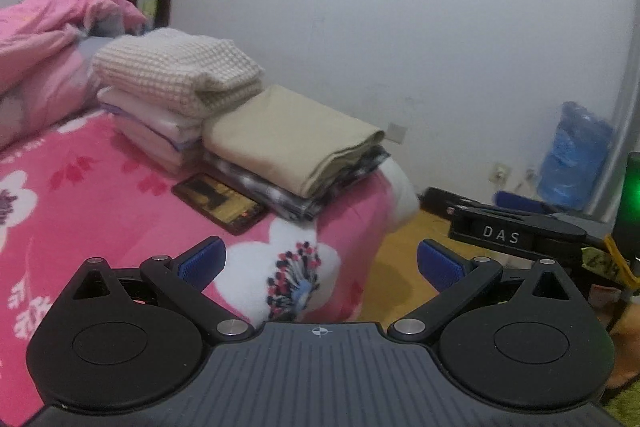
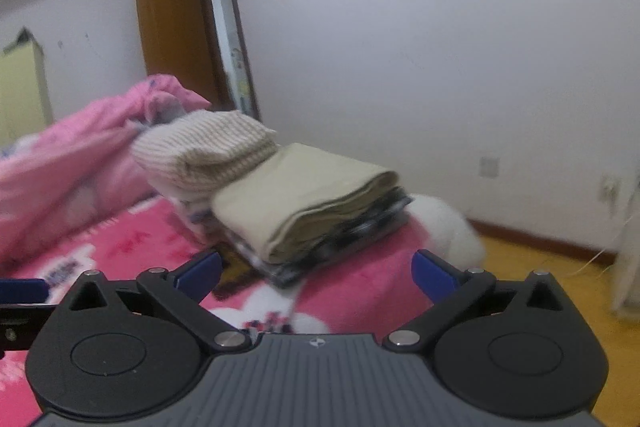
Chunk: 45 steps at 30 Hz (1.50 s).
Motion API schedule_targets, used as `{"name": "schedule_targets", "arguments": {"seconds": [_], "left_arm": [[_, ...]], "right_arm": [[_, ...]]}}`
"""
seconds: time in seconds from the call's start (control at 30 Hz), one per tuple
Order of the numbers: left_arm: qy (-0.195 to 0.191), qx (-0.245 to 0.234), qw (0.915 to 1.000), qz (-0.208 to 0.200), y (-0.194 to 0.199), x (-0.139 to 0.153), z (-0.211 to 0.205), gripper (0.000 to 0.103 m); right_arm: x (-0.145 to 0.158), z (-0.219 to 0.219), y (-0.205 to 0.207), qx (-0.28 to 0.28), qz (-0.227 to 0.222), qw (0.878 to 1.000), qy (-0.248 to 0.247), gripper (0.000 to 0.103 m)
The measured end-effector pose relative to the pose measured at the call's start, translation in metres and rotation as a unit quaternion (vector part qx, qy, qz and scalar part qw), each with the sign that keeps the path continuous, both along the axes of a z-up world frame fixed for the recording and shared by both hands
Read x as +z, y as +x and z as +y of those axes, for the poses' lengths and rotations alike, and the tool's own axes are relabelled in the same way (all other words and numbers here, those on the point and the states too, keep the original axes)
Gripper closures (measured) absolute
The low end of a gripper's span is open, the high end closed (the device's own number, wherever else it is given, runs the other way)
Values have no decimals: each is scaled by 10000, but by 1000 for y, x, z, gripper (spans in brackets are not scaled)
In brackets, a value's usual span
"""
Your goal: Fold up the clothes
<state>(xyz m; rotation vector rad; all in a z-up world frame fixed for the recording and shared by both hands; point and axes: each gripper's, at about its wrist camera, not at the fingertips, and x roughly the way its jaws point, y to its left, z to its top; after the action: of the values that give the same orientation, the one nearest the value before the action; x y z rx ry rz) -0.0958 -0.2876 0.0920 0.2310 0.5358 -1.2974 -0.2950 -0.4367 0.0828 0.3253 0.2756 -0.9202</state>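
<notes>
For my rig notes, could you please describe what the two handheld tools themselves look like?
Both match: the left tool and right tool have blue ribbed fingertip pads on black linkage arms with silver pivot pins, round black housings, and a grey ridged body bearing a small crosshair mark. One side plate reads "DAS".

Both wrist views face the folded stacks (image 1: 248, 131) near — bed corner shared.

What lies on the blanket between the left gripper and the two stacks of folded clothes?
A dark phone, flat on the pink flowered blanket before the folded stacks; the left gripper is open. The left wrist view shows it clearly.
</notes>
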Motion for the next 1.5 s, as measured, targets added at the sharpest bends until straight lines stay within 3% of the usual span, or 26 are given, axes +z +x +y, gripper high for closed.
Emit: {"name": "schedule_targets", "arguments": {"seconds": [0.17,0.33,0.53,0.8,1.03,1.23,1.5], "left_arm": [[8,352,9992,-183,0,5,1,0],[-290,275,9991,120,9,9,3,0],[-219,640,9971,-344,2,12,-15,0],[-74,495,9987,-17,0,7,-36,0],[218,601,9979,103,-6,0,-51,0],[125,589,9977,-299,-16,4,-56,0],[112,627,9971,-410,-22,7,-60,0]], "right_arm": [[1,-1,5,-505,442,9976,-151,0],[5,0,4,-807,679,9941,-266,0],[16,1,0,-833,688,9940,-147,0],[22,4,2,-1193,1099,9865,-230,0],[20,10,8,-1060,1402,9841,-258,0],[21,8,6,-1131,1413,9829,-332,0],[24,9,2,-1140,1410,9826,-398,0]]}}
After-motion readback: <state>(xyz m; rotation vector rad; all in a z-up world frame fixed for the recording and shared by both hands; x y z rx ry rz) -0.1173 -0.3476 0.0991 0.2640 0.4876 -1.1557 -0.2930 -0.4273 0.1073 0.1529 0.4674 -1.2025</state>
